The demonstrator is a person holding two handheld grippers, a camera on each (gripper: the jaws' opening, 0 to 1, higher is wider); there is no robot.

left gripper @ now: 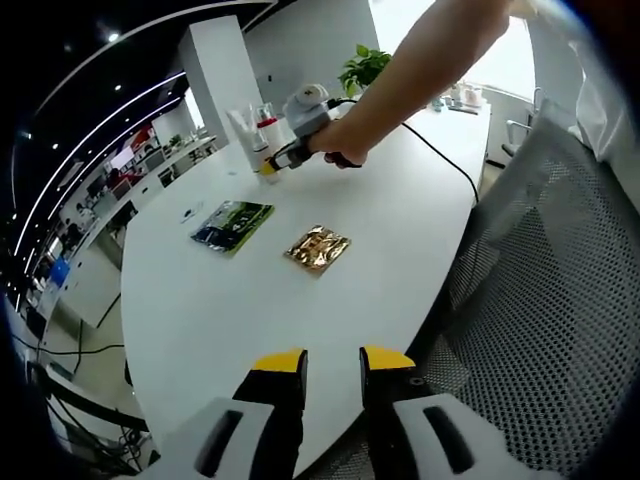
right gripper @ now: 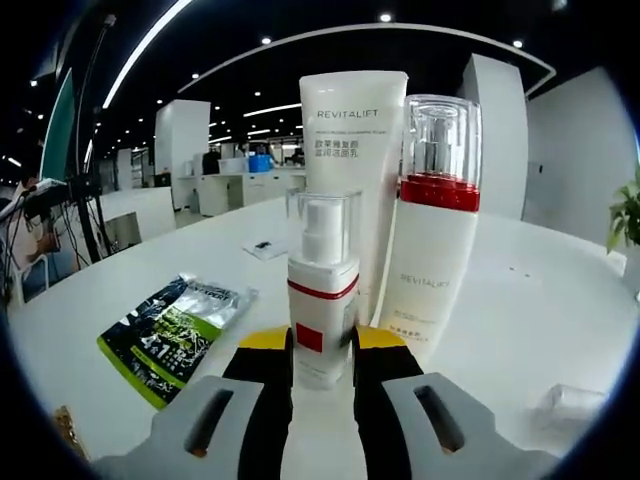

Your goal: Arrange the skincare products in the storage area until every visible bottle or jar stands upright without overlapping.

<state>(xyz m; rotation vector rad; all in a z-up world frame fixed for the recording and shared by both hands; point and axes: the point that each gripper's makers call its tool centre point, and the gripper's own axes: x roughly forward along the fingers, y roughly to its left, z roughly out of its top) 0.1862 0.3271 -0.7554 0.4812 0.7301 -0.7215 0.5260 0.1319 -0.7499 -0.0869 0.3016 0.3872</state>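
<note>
In the right gripper view a small white pump bottle (right gripper: 321, 300) with a red band and clear cap stands upright on the white table (right gripper: 520, 300). My right gripper (right gripper: 322, 345) is shut on it, one yellow-tipped jaw pressed against each side. Behind it stand a tall white REVITALIFT tube (right gripper: 354, 140) and a white bottle (right gripper: 432, 250) with a red collar and clear cap, close together. In the left gripper view a person's hand holds the right gripper (left gripper: 272, 168) at that group of bottles (left gripper: 256, 128) at the far end. My left gripper (left gripper: 333, 365) is open over the near table edge, holding nothing.
A green-black sachet (left gripper: 232, 225) and a gold sachet (left gripper: 317, 248) lie flat mid-table; the green one (right gripper: 175, 330) lies left of the bottles. A black cable (left gripper: 450, 165) trails across the table. A grey mesh chair (left gripper: 545, 300) stands at the table's right edge.
</note>
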